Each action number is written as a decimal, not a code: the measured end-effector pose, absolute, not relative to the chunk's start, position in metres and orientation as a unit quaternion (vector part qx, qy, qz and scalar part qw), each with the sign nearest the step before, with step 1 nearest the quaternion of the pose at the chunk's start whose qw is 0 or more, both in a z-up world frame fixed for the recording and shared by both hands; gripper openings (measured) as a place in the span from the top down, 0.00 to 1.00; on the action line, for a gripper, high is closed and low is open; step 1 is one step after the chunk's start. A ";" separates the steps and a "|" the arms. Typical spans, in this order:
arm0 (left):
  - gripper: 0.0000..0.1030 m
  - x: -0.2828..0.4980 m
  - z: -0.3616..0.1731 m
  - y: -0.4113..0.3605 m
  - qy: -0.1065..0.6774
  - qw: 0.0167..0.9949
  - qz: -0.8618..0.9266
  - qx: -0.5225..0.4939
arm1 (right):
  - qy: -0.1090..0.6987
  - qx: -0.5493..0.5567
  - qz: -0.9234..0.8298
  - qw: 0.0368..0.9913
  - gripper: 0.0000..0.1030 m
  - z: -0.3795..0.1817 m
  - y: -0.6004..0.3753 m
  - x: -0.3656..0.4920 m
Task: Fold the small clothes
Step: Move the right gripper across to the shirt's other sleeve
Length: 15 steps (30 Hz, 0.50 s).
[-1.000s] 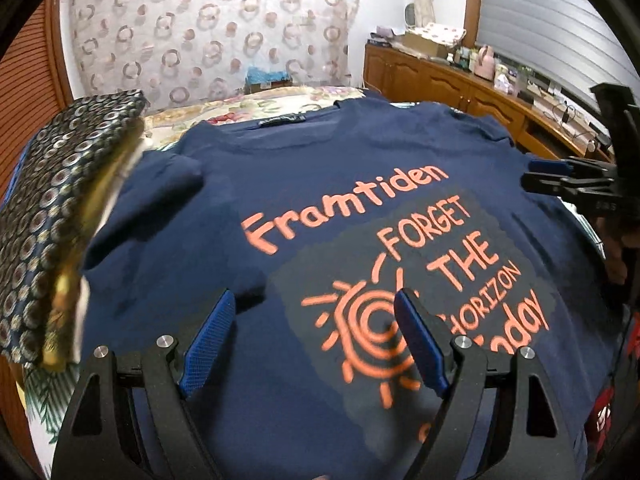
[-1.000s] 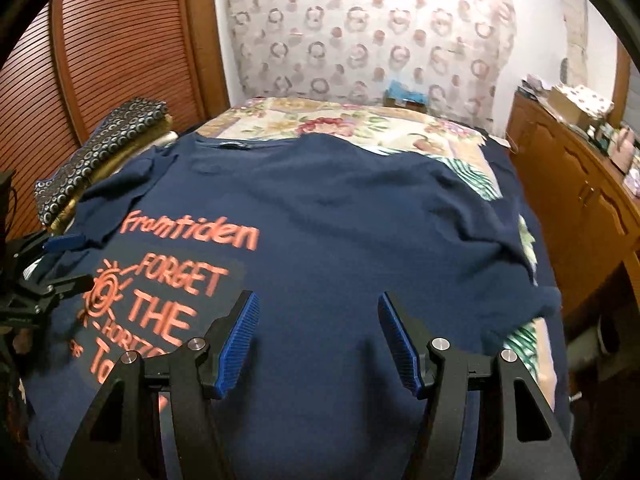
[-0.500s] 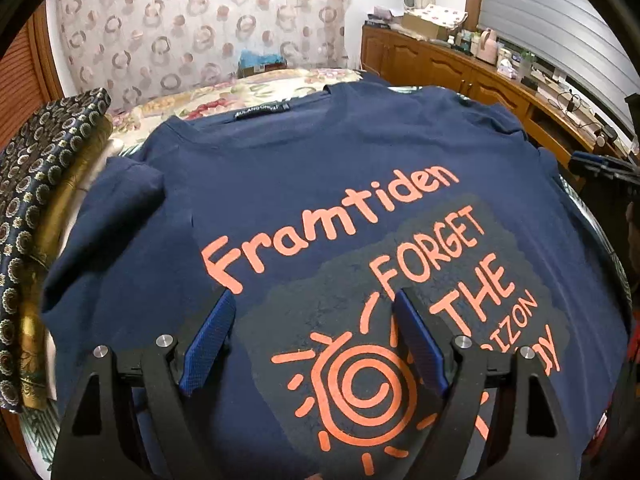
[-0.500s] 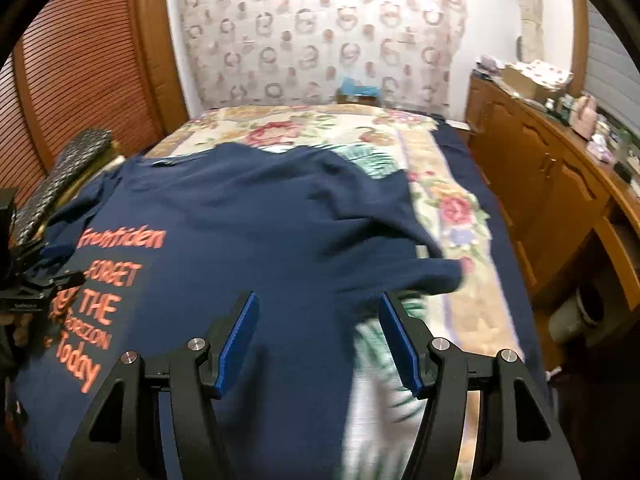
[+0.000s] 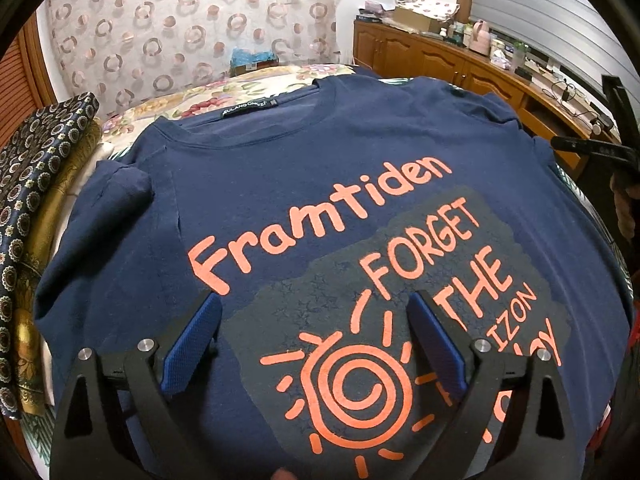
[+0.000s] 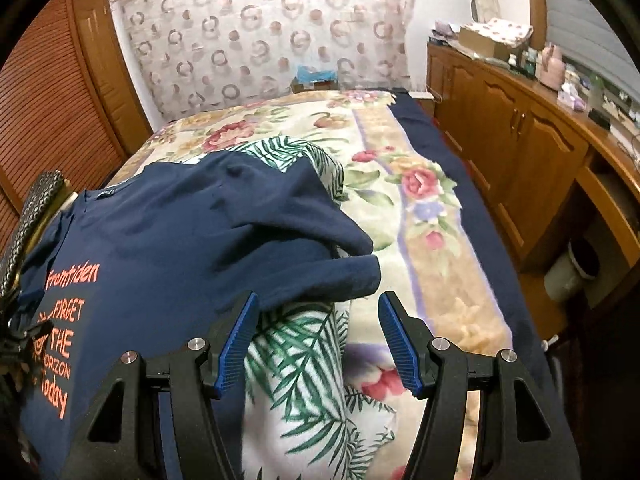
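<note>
In the left view the left gripper (image 5: 314, 344) has just spread its jaws wider, empty above the navy T-shirt (image 5: 280, 184) on the bed (image 6: 420, 208), whose print, now closer, reads "Framtiden FORGET THE", the rest hidden. In the right view the right gripper (image 6: 316, 340) has swung toward the sleeve (image 6: 320, 276), half open, holding nothing, print partly cut off.
</note>
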State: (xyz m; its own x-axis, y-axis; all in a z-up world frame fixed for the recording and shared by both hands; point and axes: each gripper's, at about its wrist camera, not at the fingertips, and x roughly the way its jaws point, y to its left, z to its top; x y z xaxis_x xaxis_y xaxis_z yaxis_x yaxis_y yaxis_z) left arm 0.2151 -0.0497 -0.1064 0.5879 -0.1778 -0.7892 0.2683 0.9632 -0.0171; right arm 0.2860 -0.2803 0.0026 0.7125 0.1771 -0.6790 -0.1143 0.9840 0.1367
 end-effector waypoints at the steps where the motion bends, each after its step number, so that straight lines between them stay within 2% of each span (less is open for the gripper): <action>1: 0.08 0.216 -0.106 -0.051 0.437 0.889 -0.125 0.051 | 0.375 0.051 0.079 0.922 0.38 0.002 -0.280 0.290; 6: 0.07 0.215 -0.107 -0.051 0.436 0.890 -0.126 0.051 | 0.391 0.097 0.077 0.912 0.38 -0.001 -0.284 0.306; 9: 0.01 0.214 -0.109 -0.057 0.441 0.886 -0.133 0.058 | 0.400 0.122 0.080 0.905 0.38 -0.004 -0.288 0.312; 15: 0.00 0.212 -0.108 -0.055 0.441 0.886 -0.133 0.058 | 0.419 0.163 0.081 0.890 0.38 -0.011 -0.292 0.323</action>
State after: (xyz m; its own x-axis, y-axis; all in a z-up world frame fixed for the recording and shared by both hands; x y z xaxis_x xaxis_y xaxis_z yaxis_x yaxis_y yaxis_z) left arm 0.2125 -0.0553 -0.1081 0.5758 -0.1854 -0.7963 0.2873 0.9577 -0.0153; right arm 0.3227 -0.2916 -0.0107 0.6360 0.2807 -0.7188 -0.0084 0.9340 0.3573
